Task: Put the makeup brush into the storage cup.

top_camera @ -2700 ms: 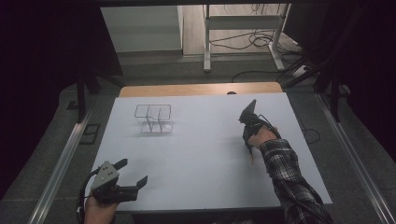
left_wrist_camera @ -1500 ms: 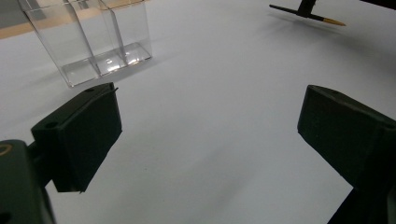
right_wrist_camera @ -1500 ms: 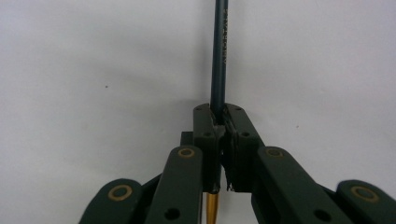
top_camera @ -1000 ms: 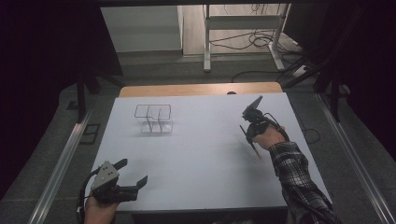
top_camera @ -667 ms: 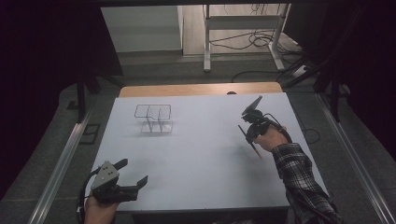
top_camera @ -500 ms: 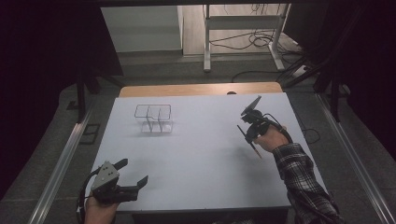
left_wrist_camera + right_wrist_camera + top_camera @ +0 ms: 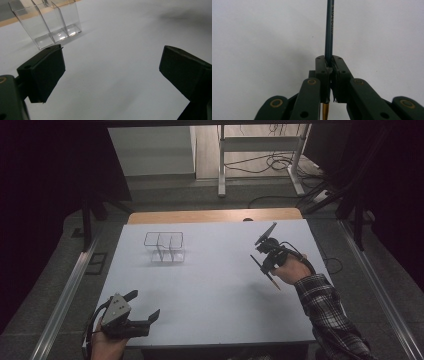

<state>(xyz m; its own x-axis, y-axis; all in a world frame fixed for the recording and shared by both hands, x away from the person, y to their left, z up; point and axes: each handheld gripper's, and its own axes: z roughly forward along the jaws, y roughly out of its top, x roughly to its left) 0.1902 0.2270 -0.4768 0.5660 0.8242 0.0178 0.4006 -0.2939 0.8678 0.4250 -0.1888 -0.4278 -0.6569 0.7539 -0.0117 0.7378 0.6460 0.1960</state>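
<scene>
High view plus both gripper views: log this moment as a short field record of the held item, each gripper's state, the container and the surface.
held item: pencil, dark shaft, gold end below the jaws
right gripper: shut on the pencil, raised above the table
left gripper: open, nothing between the jaws, near the front left edge
container: clear divided box, far left of the table
surface: white table

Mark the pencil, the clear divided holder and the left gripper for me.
pencil point(image 7: 329, 27), right gripper view, on the dark blue shaft above the jaws.
clear divided holder point(image 7: 164, 246), high view, on its middle partition.
left gripper point(image 7: 111, 72), left gripper view, midway between its two wide-apart black jaws.
</scene>
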